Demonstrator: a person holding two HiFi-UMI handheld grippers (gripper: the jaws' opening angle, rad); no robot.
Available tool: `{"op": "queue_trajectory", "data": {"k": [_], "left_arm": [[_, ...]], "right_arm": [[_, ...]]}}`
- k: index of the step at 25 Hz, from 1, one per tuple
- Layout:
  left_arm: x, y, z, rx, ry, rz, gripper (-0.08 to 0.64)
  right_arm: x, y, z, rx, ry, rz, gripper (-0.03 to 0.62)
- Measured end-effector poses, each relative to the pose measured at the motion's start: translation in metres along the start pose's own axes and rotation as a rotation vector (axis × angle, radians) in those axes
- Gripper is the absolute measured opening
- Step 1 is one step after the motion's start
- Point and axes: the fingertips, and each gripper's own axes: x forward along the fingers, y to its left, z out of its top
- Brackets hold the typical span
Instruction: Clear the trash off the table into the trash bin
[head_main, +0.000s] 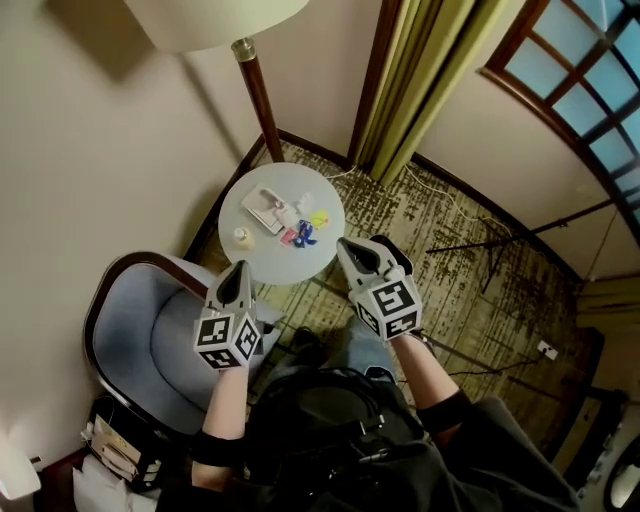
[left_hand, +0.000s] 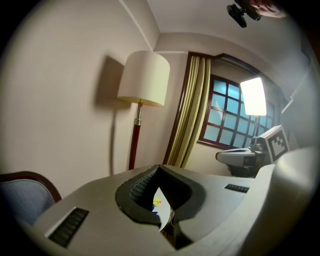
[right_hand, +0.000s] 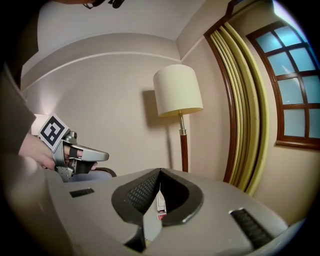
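In the head view a small round white table (head_main: 246, 199) carries the trash: a white wrapper (head_main: 268, 209), a yellow scrap (head_main: 319, 219), a blue scrap (head_main: 304, 235), a pink piece (head_main: 289, 237) and a small pale cup (head_main: 241, 236). My left gripper (head_main: 239, 268) hovers at the table's near left edge, shut and empty. My right gripper (head_main: 343, 245) sits at the near right edge, also shut with nothing held. In the left gripper view the closed jaws leave a slit that shows the yellow scrap (left_hand: 156, 202); the right gripper (left_hand: 239, 157) is off to the side. No trash bin is in view.
A floor lamp (head_main: 259, 98) stands behind the table by the wall. A blue armchair (head_main: 150, 345) sits left of the table, close to my left hand. Curtains (head_main: 420, 80) and a window are at the back right. Cables run over the patterned carpet (head_main: 470, 250).
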Motion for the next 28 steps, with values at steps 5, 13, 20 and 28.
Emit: {"op": "queue_trajectory", "data": {"k": [5, 13, 20, 28], "left_arm": [[0.017, -0.002, 0.004, -0.027, -0.006, 0.026, 0.003], [0.043, -0.020, 0.008, -0.049, -0.021, 0.102, 0.003], [0.055, -0.025, 0.004, -0.075, -0.036, 0.196, 0.003], [0.065, -0.004, -0.014, -0.051, 0.022, 0.174, 0.003]], "right_arm": [[0.016, -0.018, 0.005, -0.013, 0.013, 0.037, 0.011], [0.035, -0.054, 0.009, -0.067, 0.038, 0.132, 0.012], [0.065, -0.061, -0.013, -0.106, 0.107, 0.251, 0.025], [0.149, -0.046, -0.101, -0.085, 0.343, 0.249, 0.207]]}}
